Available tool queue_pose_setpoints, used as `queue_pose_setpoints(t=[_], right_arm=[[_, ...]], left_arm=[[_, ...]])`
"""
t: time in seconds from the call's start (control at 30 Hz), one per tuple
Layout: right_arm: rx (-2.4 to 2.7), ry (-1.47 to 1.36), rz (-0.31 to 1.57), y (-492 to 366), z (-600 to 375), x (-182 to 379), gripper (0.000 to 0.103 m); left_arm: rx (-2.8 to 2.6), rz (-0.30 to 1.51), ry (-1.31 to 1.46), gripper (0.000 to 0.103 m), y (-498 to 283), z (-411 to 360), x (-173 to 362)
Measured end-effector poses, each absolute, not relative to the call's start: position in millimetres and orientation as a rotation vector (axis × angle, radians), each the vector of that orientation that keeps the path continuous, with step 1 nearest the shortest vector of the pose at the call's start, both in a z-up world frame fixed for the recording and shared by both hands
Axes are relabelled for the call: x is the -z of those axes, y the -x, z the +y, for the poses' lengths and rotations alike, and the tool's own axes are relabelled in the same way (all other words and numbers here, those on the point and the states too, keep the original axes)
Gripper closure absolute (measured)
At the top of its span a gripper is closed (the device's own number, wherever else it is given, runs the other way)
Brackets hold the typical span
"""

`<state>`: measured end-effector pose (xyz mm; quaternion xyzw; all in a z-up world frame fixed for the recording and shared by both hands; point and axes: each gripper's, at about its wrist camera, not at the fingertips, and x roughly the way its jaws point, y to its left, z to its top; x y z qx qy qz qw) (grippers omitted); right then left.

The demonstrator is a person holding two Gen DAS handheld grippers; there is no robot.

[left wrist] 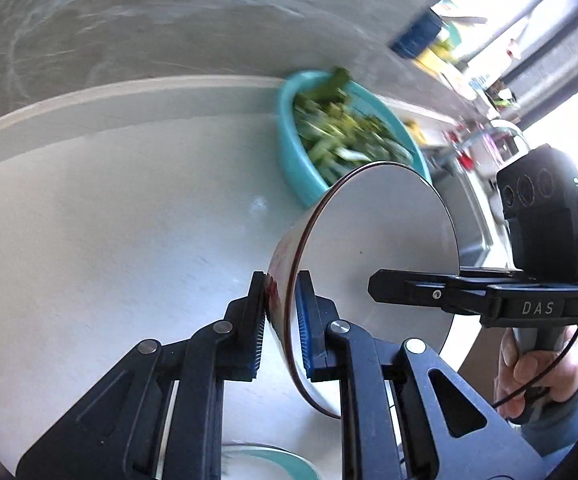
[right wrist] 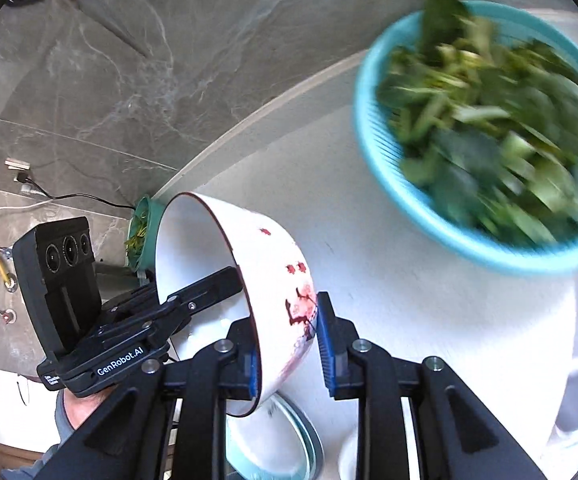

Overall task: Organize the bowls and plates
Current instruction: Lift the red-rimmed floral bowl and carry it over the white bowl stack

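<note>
Gripping the tilted white bowl (left wrist: 369,248) wall: left gripper (left wrist: 281,320) and right gripper (right wrist: 285,344) (both clamped).

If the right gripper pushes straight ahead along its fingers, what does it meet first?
Probably nothing new: the right gripper straddles the wall of the white bowl with red markings, so that goes with it. Beyond lies white countertop; depth is unclear.

Right gripper (right wrist: 285,350) clamps the tilted white bowl's (right wrist: 229,280) rim above a teal-rimmed plate (right wrist: 289,448).
</note>
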<state>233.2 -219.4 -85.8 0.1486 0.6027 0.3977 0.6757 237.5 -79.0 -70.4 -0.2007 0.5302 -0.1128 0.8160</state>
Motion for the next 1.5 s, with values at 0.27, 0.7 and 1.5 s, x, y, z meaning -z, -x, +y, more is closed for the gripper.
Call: queue_pose_setpoints(t=[0.27,0.7,1.5], right_arm=[[-0.845,-0.338,1.331,-188.3,-304.4,85.3,0.075],[-0.829,-0.344,1.429,-144.9,-365.2,130.6,0.074],[-0.784,-0.272,1.456,-143.1,-375.8,151.9,0.070]], left_arm=[[0.309,1.175,0.395,0.089,-190.3,-179.4,73.6],[0.282,1.261,0.336,0.084,-132.1,-253.4,117.4],[0.234,1.265,0.260,0.081,-130.2,-276.4,150.7]])
